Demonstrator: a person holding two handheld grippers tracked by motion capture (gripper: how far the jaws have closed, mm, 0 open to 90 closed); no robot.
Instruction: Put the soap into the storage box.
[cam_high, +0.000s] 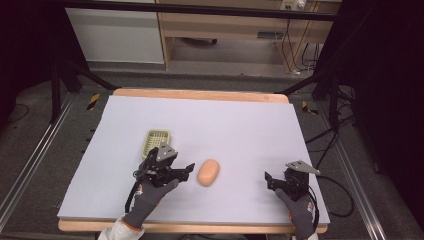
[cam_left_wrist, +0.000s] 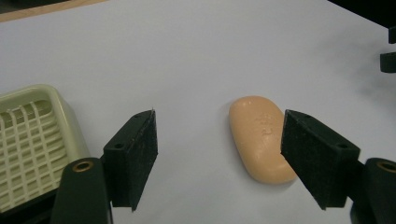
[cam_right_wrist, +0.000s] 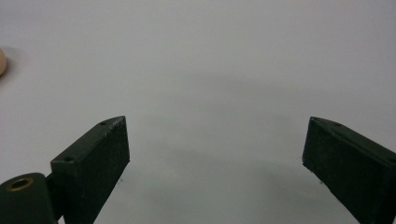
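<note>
- The bar of soap (cam_high: 208, 172), peach-coloured and oval, lies flat on the white tabletop (cam_high: 240, 125), near the person's edge and a little left of the middle.
- The left hand-held gripper (cam_high: 186, 169) is by far the nearer one: its tips sit just beside the soap's left flank, not touching it. Its jaws stand wide apart and hold nothing.
- In the left gripper view the soap (cam_left_wrist: 262, 138) lies ahead and off to the right of the gap, partly behind the right-hand pad (cam_left_wrist: 312, 156). The gap is not yet centred on it.
- The soap's long axis runs roughly away from the person, tilted slightly. From the left, the jaws would probably have to close across the short width.
- The pale green slatted soap dish (cam_high: 156, 142) sits behind the left hand, close to the gripper body, apart from the soap.
- The right hand-held gripper (cam_high: 270, 181) rests well apart on the right, jaws spread over bare tabletop, empty.
</note>
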